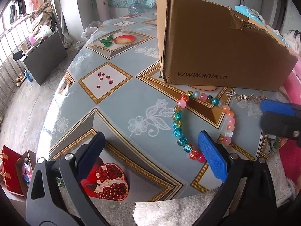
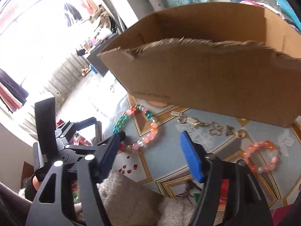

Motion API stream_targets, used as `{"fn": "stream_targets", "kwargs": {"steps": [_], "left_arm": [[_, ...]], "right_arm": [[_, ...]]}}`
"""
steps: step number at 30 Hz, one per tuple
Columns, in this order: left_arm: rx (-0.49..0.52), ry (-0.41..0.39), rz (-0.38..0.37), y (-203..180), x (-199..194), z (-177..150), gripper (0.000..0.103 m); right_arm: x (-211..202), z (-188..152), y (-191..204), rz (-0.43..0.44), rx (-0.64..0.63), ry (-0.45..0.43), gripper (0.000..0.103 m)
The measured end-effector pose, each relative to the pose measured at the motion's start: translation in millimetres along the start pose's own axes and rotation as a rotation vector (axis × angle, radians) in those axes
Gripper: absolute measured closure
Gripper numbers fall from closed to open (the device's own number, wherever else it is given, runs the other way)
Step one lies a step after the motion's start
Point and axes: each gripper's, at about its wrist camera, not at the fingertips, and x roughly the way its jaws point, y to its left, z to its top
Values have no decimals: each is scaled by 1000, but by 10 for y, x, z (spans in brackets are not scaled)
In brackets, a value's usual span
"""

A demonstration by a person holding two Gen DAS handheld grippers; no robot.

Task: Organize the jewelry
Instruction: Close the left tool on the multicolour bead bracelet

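Observation:
A long string of teal, orange and pink beads point(image 1: 176, 121) point(image 2: 148, 124) lies curved on the table, just in front of an open cardboard box point(image 1: 216, 43) point(image 2: 207, 81). A silver-gold metal chain point(image 1: 244, 97) point(image 2: 207, 126) lies to its right, and a small orange-pink bead bracelet point(image 2: 263, 156) further right. My left gripper point(image 1: 152, 139) hangs open over the cloth, its blue pad beside the bead string's near end. My right gripper point(image 2: 152, 137) point(image 1: 262, 114) is open above the table between the bead string and the chain, with nothing between its pads.
The round table point(image 1: 112, 94) wears a blue cloth with fruit pictures. A white fluffy cover point(image 1: 169, 212) borders its near edge and pink fabric point(image 1: 293, 86) its right. On the floor to the left are a dark cabinet point(image 1: 45, 56) and a red bag point(image 1: 11, 169).

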Motion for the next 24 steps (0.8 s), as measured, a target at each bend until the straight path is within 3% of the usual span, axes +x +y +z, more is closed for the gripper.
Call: {"fn": "stream_targets", "kwargs": {"steps": [5,9,11,17,20,24], "left_arm": [[2,-36,-36,44,-59,-49,7],[-50,-80,-122,128,-135,-61,9],[-65,-94,-148,138,-161,-51,22],[-70,-68,-236,77,-101,36,48],[-50,-58,-227,27,-52,85,60],[-2,-54,-181,-55,-7,148,68]], "right_arm": [[242,73,95,-14,-9,35,59],[396,143,129,-33,-30,55,66],[464,163,140,-50,-40,68,71],[510,154,166,-86,-77,75,81],[523,160,157,-92,-78,75,87],[478,152,131,-93,-81,71,88]]}}
